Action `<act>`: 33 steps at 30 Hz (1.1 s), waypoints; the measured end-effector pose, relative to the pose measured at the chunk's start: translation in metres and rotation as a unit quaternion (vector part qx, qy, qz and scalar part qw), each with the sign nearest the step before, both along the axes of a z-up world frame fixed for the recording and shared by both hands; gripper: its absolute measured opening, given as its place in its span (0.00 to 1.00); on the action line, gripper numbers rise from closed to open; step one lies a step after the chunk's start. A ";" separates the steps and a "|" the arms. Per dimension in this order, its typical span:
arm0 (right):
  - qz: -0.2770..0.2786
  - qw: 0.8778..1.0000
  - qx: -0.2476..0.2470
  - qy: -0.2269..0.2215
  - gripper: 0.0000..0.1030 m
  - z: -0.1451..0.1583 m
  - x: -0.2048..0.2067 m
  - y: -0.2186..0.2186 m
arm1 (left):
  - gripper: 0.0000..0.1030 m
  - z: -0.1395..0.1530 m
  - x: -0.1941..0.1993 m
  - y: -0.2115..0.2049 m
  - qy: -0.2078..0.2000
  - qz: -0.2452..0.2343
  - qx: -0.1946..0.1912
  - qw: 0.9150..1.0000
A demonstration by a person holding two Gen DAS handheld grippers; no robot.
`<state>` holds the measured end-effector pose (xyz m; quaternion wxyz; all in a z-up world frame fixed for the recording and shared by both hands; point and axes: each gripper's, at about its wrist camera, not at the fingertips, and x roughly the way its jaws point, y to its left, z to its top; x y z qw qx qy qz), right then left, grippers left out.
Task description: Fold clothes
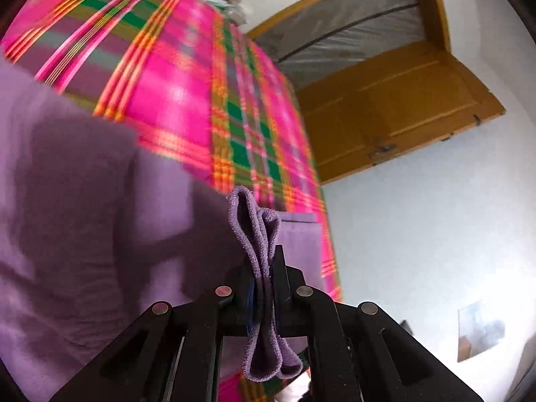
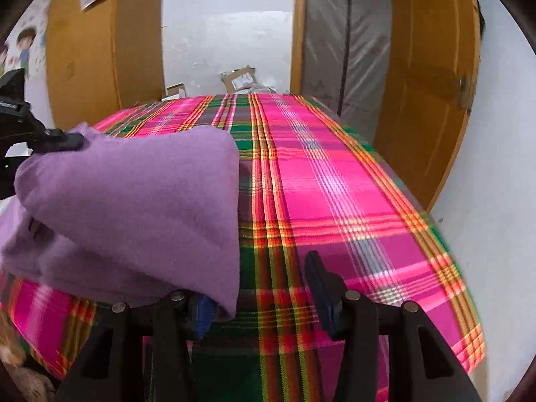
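1. The left gripper (image 1: pixel 264 278) is clamped tight on a bunched edge of the purple garment (image 1: pixel 83 201).
2. The right gripper (image 2: pixel 258 288) stands wide, jaws empty; the garment's corner drapes over its left finger (image 2: pixel 201 315).
3. The garment lies at nine o'clock on the plaid bedcover (image 2: pixel 335 184).

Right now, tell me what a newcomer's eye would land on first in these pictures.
The pink and green plaid cloth fills the middle of both views. A purple garment lies bunched on its left side, one folded edge pinched in the shut left gripper. The right gripper stands open beside it, over bare plaid.
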<state>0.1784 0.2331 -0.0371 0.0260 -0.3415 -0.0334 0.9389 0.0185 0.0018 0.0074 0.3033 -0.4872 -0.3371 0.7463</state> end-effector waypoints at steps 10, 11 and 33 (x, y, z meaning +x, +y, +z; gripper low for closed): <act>0.062 0.994 0.095 -0.007 0.48 0.009 0.019 -0.019 | 0.08 -0.017 0.002 0.000 -0.019 0.006 -0.053 0.998; 0.068 0.994 0.084 -0.013 0.48 0.011 0.021 -0.015 | 0.08 -0.017 0.002 0.001 -0.020 0.003 -0.057 0.998; 0.075 0.993 -0.093 0.014 0.29 0.053 0.005 0.011 | 0.10 -0.012 0.008 -0.001 -0.018 0.001 -0.098 0.995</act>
